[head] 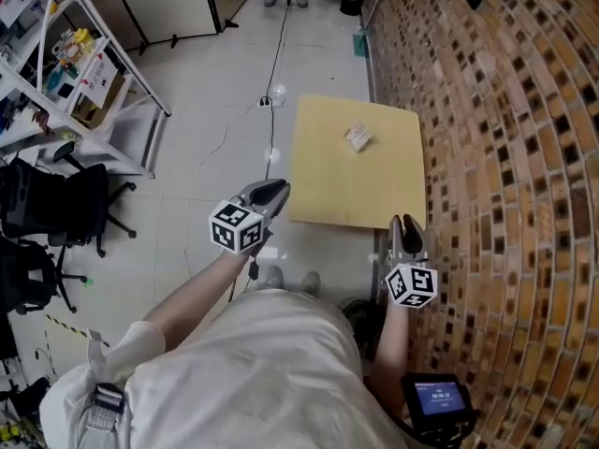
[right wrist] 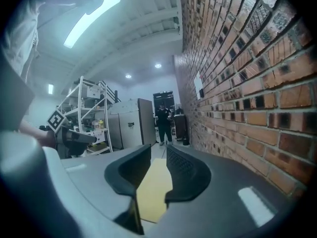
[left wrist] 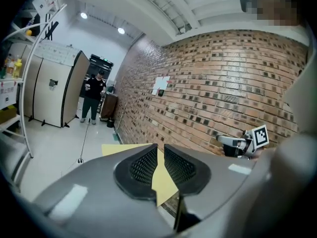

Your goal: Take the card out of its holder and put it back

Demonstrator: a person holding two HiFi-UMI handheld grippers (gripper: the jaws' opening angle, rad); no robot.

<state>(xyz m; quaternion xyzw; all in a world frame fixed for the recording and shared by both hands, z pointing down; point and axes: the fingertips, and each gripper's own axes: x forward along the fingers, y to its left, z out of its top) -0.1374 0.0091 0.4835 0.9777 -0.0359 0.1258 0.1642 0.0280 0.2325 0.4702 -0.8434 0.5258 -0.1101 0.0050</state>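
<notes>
The yellow table (head: 323,190) lies ahead of both pairs of fingers, against the brick wall (head: 505,157). The left gripper (head: 269,195) and right gripper (head: 406,224) hover by its near edge, fingers slightly apart and holding nothing. The card holder (head: 357,137) lies flat well beyond the fingertips, its long axis slanted to the table's edges. It is too small to tell which way it points.

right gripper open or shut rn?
Open: the right gripper shows a gap between its jaws, only the yellow table behind, nothing held.
</notes>
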